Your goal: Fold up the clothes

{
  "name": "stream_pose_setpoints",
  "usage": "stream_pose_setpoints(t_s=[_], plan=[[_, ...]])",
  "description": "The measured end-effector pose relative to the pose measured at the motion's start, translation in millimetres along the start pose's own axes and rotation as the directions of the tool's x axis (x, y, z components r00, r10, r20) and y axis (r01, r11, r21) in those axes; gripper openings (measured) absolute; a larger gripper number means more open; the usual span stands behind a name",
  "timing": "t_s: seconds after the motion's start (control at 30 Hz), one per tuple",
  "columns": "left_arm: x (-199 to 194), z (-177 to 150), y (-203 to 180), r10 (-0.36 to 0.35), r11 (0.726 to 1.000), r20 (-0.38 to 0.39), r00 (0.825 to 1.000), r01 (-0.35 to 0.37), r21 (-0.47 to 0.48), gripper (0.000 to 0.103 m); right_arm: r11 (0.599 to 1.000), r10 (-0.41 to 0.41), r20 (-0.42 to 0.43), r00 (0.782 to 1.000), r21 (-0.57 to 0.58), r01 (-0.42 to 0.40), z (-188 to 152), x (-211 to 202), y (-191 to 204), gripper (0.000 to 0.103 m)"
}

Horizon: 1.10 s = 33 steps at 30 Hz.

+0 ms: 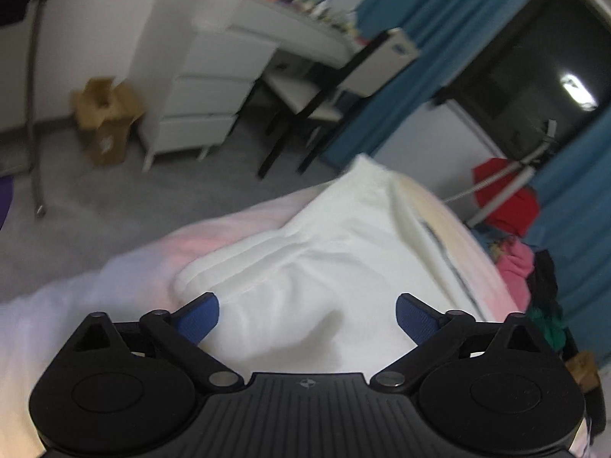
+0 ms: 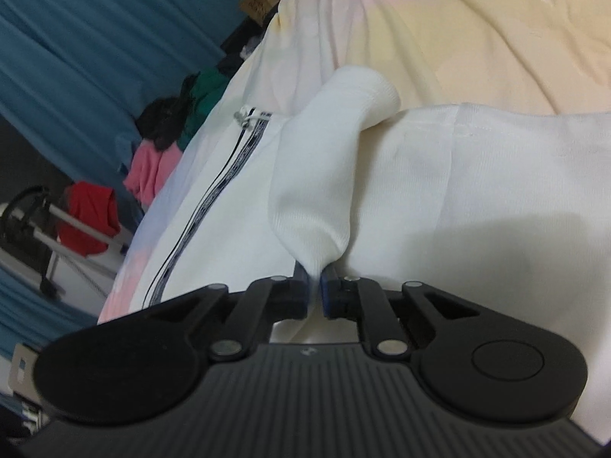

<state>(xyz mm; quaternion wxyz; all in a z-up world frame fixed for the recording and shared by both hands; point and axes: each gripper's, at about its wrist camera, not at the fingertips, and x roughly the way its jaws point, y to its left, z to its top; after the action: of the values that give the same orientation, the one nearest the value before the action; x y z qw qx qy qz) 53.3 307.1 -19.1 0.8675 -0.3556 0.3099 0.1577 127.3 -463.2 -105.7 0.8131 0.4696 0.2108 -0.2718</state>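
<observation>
Pastel bedding covers the bed, and on it lies a white garment with a dark-striped trim along one edge. One sleeve or fold of it rises into the right gripper, whose pads are clamped on the cloth. Over the same garment the left gripper hangs with its blue fingers wide apart, nothing between them. Beyond, seemingly through blur, stand white drawers, a chair and blue curtains.
</observation>
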Motion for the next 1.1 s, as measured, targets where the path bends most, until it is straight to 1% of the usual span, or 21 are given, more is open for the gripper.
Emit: stream_pose_setpoints(t_s=[0.1, 0.2, 0.27, 0.3, 0.33, 0.37, 0.43, 0.47, 0.53, 0.57, 0.6, 0.67, 0.7, 0.73, 0.77, 0.83, 0.87, 0.9, 0.97, 1.0, 1.1], plan=[[-5, 1, 16, -0.007, 0.998, -0.032, 0.999, 0.005, -0.062, 0.099, 0.996, -0.021, 0.007, 1.0, -0.086, 0.021, -7, -30, 5, 0.012], [-13, 0, 32, -0.005, 0.994, -0.068, 0.998, -0.002, -0.108, 0.099, 0.985, -0.085, 0.023, 0.996, -0.147, 0.088, -13, -64, 5, 0.012], [-12, 0, 40, -0.006, 0.991, -0.101, 0.995, -0.007, -0.131, 0.099, 0.991, -0.093, 0.021, 0.995, -0.091, 0.095, -12, -85, -7, 0.013], [-9, -1, 44, -0.001, 0.99, -0.129, 0.992, -0.016, -0.137, 0.098, 0.993, -0.097, 0.02, 0.995, -0.063, 0.098, -12, -96, -13, 0.016], [-8, -2, 47, -0.004, 0.99, -0.153, 0.988, -0.018, -0.143, 0.098, 0.995, -0.098, 0.018, 0.995, -0.032, 0.099, -11, -106, -19, 0.027], [-7, -4, 50, -0.017, 0.988, -0.17, 0.985, -0.009, -0.152, 0.097, 0.996, -0.092, 0.015, 0.996, 0.003, 0.092, -13, -115, -26, 0.043], [-4, -6, 54, -0.039, 0.986, -0.182, 0.982, 0.008, -0.168, 0.097, 0.993, -0.108, 0.041, 0.993, 0.044, 0.107, -14, -131, -39, 0.061], [-3, -6, 55, -0.052, 0.984, -0.185, 0.981, 0.02, -0.175, 0.097, 0.991, -0.124, 0.059, 0.991, 0.064, 0.12, -14, -138, -45, 0.062], [-1, -8, 55, -0.107, 0.978, -0.191, 0.976, 0.069, -0.197, 0.095, 0.983, -0.157, 0.096, 0.983, 0.109, 0.147, -14, -152, -58, 0.062], [2, -10, 55, -0.143, 0.972, -0.197, 0.97, 0.1, -0.215, 0.091, 0.975, -0.182, 0.119, 0.976, 0.149, 0.164, -13, -157, -66, 0.062], [5, -12, 55, -0.187, 0.962, -0.205, 0.961, 0.137, -0.237, 0.085, 0.965, -0.208, 0.14, 0.968, 0.189, 0.18, -12, -162, -74, 0.062], [11, -14, 56, -0.276, 0.935, -0.217, 0.936, 0.209, -0.286, 0.08, 0.94, -0.262, 0.175, 0.949, 0.268, 0.21, -10, -170, -89, 0.062], [12, -13, 58, -0.298, 0.924, -0.207, 0.932, 0.228, -0.306, 0.08, 0.927, -0.283, 0.171, 0.944, 0.3, 0.224, -10, -169, -96, 0.062], [12, -13, 60, -0.314, 0.916, -0.198, 0.928, 0.242, -0.32, 0.08, 0.919, -0.286, 0.152, 0.946, 0.324, 0.226, -10, -165, -103, 0.062], [12, -14, 62, -0.331, 0.907, -0.191, 0.924, 0.256, -0.333, 0.08, 0.911, -0.284, 0.13, 0.95, 0.346, 0.225, -10, -161, -110, 0.062], [13, -15, 67, -0.358, 0.889, -0.177, 0.917, 0.278, -0.364, 0.077, 0.908, -0.224, 0.066, 0.972, 0.377, 0.183, -11, -145, -120, 0.062], [13, -16, 70, -0.36, 0.881, -0.171, 0.917, 0.274, -0.385, 0.074, 0.911, -0.185, 0.04, 0.982, 0.383, 0.156, -12, -137, -123, 0.062], [14, -18, 73, -0.351, 0.875, -0.165, 0.922, 0.261, -0.408, 0.066, 0.922, -0.151, 0.032, 0.988, 0.364, 0.129, -12, -131, -122, 0.061], [18, -24, 74, -0.307, 0.874, -0.167, 0.937, 0.208, -0.44, 0.056, 0.947, -0.092, 0.043, 0.995, 0.313, 0.074, -9, -119, -116, 0.061], [21, -27, 74, -0.294, 0.873, -0.177, 0.939, 0.189, -0.449, 0.053, 0.957, -0.059, 0.05, 0.997, 0.288, 0.042, -7, -115, -113, 0.061], [30, -32, 73, -0.293, 0.872, -0.211, 0.932, 0.17, -0.46, 0.046, 0.962, -0.008, 0.105, 0.994, 0.273, -0.021, -3, -110, -112, 0.055]])
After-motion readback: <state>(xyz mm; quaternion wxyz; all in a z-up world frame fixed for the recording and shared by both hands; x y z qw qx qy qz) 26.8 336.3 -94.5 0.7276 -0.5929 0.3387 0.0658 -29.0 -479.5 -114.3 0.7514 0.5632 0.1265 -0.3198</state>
